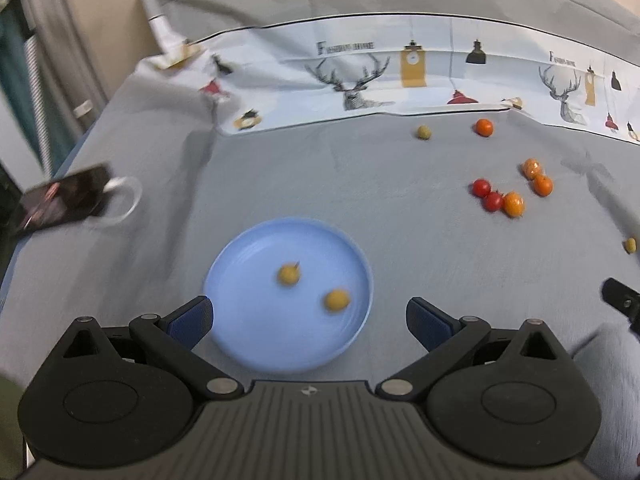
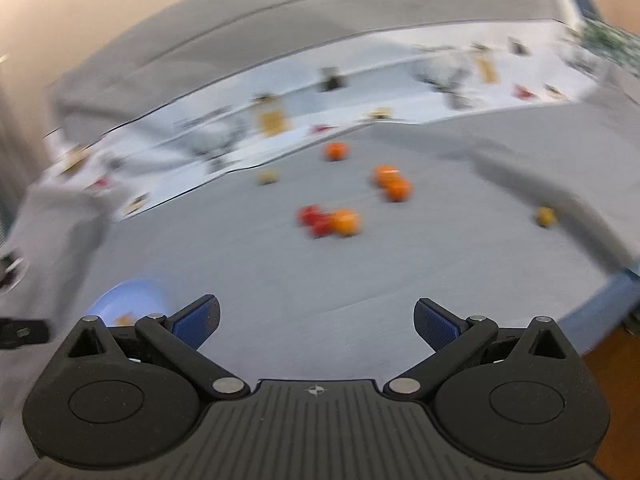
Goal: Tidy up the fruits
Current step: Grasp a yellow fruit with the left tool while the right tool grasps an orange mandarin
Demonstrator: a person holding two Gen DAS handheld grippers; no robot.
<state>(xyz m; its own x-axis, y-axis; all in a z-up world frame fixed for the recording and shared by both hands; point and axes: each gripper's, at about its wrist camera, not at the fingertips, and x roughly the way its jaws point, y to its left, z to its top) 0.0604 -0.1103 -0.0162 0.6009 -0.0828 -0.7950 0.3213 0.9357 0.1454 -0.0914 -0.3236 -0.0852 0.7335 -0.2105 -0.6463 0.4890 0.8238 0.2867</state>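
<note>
Standing over the grey cloth: two yellow fruits [image 1: 312, 286] lie in the blue plate [image 1: 236, 264]. Outstanding on the cloth, well apart from it: two red fruits [image 1: 487, 194], four orange, three more yellow-green. Left gripper [image 1: 309, 318] and right gripper [image 2: 316, 318] both spread wide, holding nothing. Task judged early.

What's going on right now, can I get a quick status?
Left gripper open, empty, over blue plate. Right gripper open, empty. Two yellow fruits on plate; tomatoes and oranges loose on cloth. Nothing in the way.
</note>
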